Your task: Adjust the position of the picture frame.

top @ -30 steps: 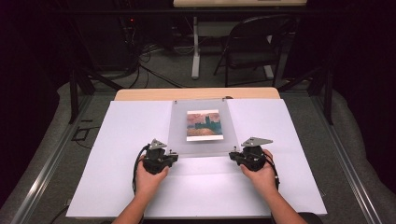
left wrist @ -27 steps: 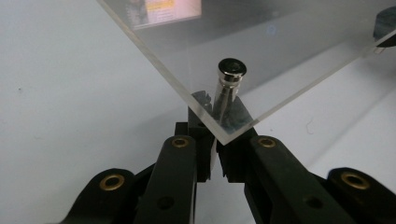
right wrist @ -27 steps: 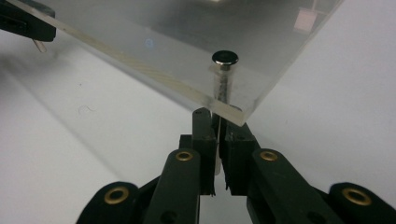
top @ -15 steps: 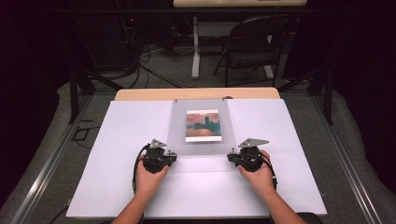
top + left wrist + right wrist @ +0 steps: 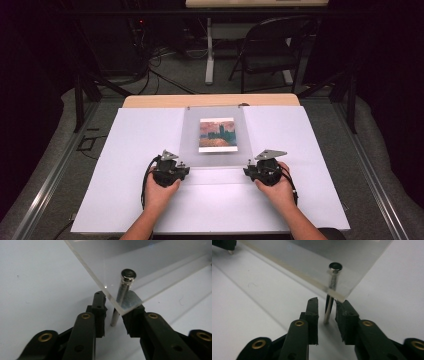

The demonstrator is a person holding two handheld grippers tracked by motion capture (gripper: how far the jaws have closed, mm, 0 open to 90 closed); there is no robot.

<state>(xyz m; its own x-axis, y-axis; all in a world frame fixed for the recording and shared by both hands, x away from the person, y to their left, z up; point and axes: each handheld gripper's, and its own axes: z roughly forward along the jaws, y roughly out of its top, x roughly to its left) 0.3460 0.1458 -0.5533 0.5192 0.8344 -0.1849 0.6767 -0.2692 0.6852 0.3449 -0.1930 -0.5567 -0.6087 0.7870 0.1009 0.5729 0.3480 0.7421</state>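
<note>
A clear acrylic panel [image 5: 215, 135] is seen lying flat mid-table, its long axis running away from the person. Each near corner is carried on an upright metal post [image 5: 122, 298]. The left gripper [image 5: 186, 170] and right gripper [image 5: 248, 171] have just been opening; a post stands unpinched between each pair of jaws.

Left gripper [image 5: 184, 172], right gripper [image 5: 248, 171]: fingers just opened, gaps narrow.

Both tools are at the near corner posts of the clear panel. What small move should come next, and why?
Probably draw both tools straight back. The left tool and right tool have just been opening, their pads off each metal post, so the clear panel seems to stand alone.
</note>
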